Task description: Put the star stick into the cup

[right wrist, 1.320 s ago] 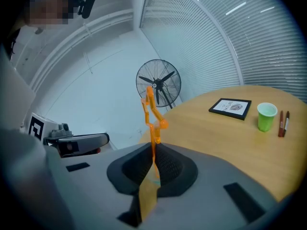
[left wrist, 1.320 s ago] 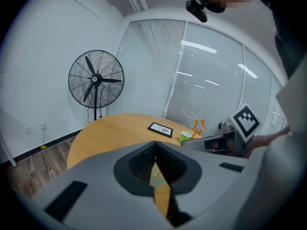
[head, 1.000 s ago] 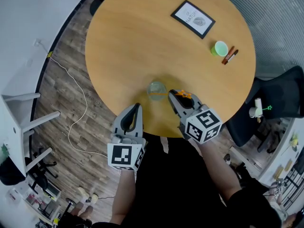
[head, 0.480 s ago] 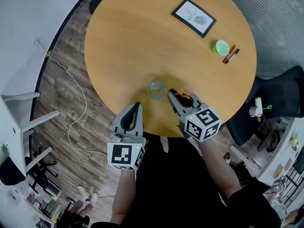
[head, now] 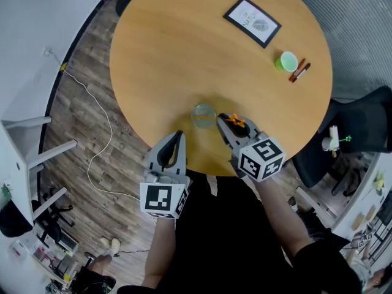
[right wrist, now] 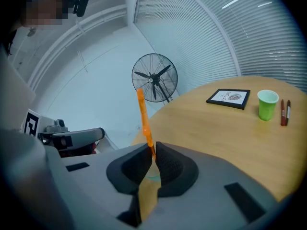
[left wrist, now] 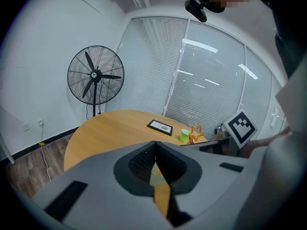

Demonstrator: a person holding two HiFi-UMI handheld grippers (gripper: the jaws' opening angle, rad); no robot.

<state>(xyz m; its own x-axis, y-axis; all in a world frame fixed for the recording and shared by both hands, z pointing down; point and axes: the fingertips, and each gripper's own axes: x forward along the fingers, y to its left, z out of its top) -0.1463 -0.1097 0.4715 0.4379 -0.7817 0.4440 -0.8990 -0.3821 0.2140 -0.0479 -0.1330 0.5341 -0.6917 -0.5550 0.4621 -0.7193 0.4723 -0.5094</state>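
Observation:
A clear cup (head: 203,116) stands near the table's front edge. The orange star stick (head: 235,121) sits between the pads of my right gripper (head: 222,120), star end to the right, thin shaft reaching left over the cup's rim. In the right gripper view the shaft (right wrist: 143,116) rises from between the pads (right wrist: 164,158); the jaws are opening, and the pads still touch the stick. My left gripper (head: 177,137) is shut and empty, left of the cup at the table edge. From the left gripper view the star (left wrist: 195,133) shows beside the right gripper's marker cube.
A framed picture (head: 252,22) lies at the table's far side. A green cup (head: 286,61) and two markers (head: 298,72) sit at the right rim. A black chair (head: 361,133) stands to the right, a cable (head: 98,146) runs over the floor at left, and a fan (left wrist: 95,75) stands beyond the table.

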